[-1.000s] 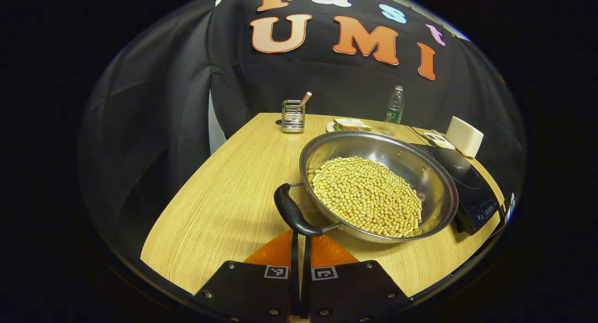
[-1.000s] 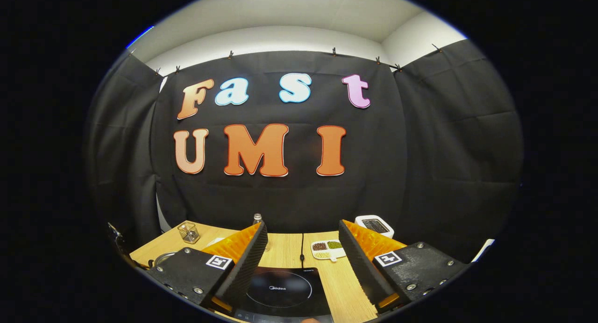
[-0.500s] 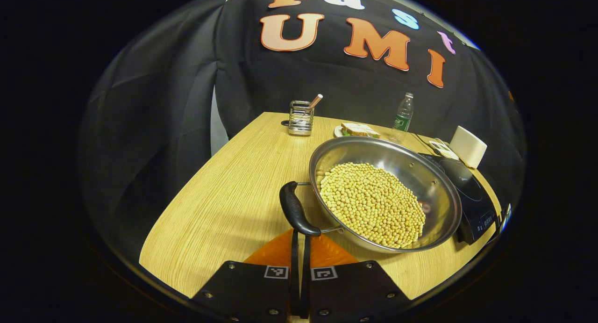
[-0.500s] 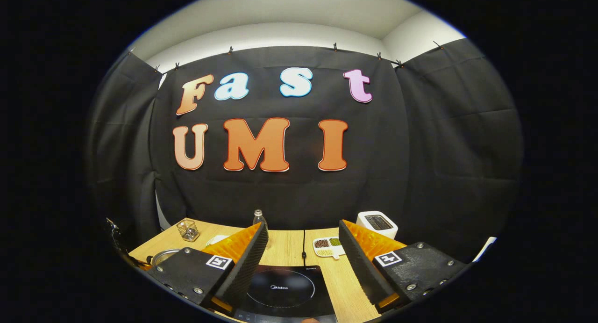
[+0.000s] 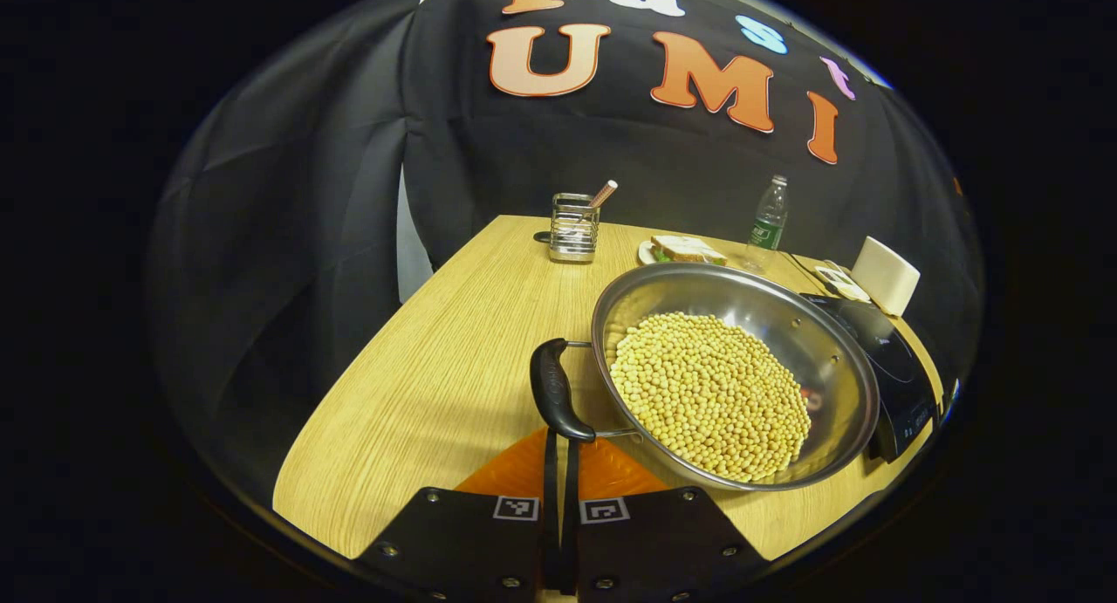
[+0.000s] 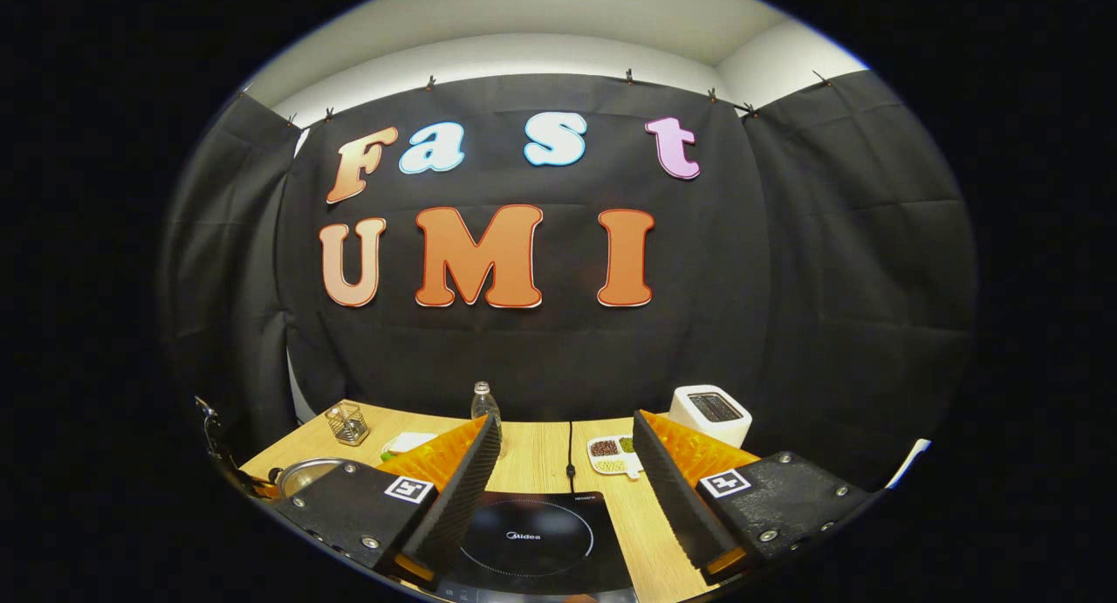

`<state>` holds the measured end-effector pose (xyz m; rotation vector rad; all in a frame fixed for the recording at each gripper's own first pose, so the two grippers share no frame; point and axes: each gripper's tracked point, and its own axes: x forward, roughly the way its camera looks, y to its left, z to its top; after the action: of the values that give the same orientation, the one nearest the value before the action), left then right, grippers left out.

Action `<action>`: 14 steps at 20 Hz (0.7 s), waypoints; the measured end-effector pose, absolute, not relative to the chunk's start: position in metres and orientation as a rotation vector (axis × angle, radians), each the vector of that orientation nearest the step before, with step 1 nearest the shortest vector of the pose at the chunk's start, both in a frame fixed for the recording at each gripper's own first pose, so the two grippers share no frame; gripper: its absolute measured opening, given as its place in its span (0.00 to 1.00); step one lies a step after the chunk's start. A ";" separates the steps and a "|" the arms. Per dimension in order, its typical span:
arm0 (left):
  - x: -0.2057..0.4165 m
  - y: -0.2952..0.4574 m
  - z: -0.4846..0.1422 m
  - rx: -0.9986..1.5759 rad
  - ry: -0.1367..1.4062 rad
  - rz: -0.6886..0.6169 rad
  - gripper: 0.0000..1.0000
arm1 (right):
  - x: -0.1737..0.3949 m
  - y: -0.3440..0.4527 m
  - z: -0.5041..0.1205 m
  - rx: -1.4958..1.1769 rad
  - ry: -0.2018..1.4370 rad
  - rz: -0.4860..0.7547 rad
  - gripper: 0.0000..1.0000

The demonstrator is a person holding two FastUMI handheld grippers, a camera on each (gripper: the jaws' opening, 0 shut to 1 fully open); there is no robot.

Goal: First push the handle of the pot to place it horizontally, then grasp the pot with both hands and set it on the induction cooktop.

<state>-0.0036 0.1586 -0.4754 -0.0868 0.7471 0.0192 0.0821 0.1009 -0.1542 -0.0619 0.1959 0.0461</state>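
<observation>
In the left gripper view, the left gripper (image 5: pixel 558 450) sits low over the near edge of the surface (image 5: pixel 436 367), its fingers pressed together with nothing between them; their tips reach just under the near end of the pot's black handle (image 5: pixel 555 391). The pot (image 5: pixel 838 359) rests on the surface toward the right edge, holding a heap of pale yellow beans (image 5: pixel 711 394) — its far rim overlaps the black cooktop (image 5: pixel 899 376). Farther back stand a wire holder (image 5: pixel 573 228) with a stick in it, a plate with a sandwich (image 5: pixel 685 250), a bottle (image 5: pixel 768 219) and a white box (image 5: pixel 886 276) near the far edge.

In the right gripper view, the right gripper (image 6: pixel 567 489) hangs above the cooktop (image 6: pixel 532 542) with its fingers spread wide — empty. Beyond lie a divided dish (image 6: pixel 613 453) of dark, green and pale grains and a white toaster (image 6: pixel 711 411).
</observation>
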 end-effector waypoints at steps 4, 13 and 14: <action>0.007 0.164 -0.478 -0.102 0.743 0.022 0.02 | 0.089 0.104 -0.162 -0.070 0.204 0.032 0.95; 0.025 0.169 -0.483 -0.095 0.733 0.013 0.02 | 0.093 0.133 -0.195 -0.097 0.240 0.045 0.95; 0.026 0.170 -0.483 -0.096 0.731 0.012 0.02 | 0.093 0.139 -0.201 -0.099 0.250 0.052 0.95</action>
<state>0.0261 0.1696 -0.4826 -0.0960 0.7312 0.0117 0.0928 0.1390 -0.2005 -0.0988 0.2502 0.0517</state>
